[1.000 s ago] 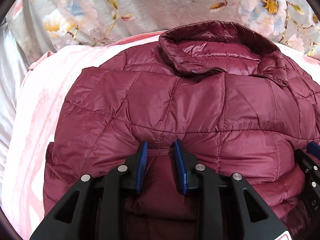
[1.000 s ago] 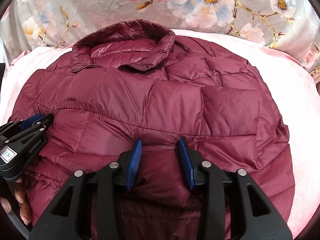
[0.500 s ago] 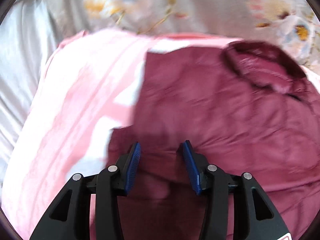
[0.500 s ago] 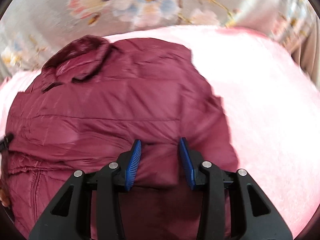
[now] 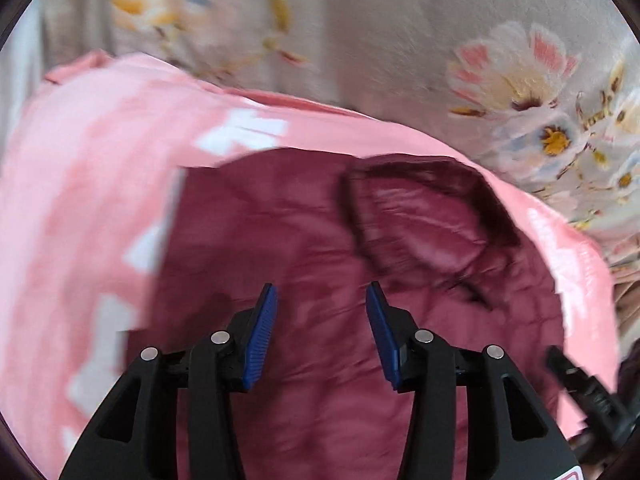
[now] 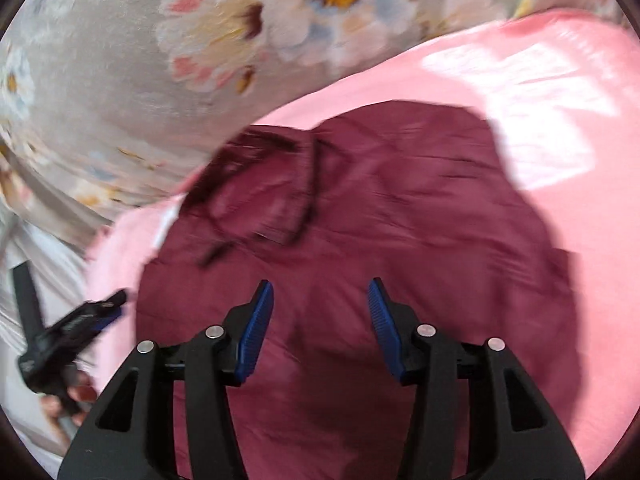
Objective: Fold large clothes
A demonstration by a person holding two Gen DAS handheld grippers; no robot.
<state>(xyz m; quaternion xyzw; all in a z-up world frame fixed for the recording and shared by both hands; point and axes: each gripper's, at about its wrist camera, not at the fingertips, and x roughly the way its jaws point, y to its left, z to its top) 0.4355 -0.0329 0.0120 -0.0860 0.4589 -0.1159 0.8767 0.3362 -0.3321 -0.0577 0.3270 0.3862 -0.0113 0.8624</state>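
Both views were blurred. The left claw point(image 5: 320, 334) and right claw point(image 6: 318, 330) gaped wide, gripping nothing, above the maroon jacket point(image 5: 304, 240), collar point(image 5: 416, 216) at one o'clock.

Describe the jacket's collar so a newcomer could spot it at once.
Start at the pink blanket spread below the floral fabric. On it lies the maroon puffer jacket. The collar is the raised, darker ring at its far edge, nearest the flowers, with a shinier lining inside.

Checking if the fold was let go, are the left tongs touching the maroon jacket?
Cannot tell. In the left wrist view the left tongs stand open over the maroon jacket, nothing pinched between the blue pads, but blur hides any gap.
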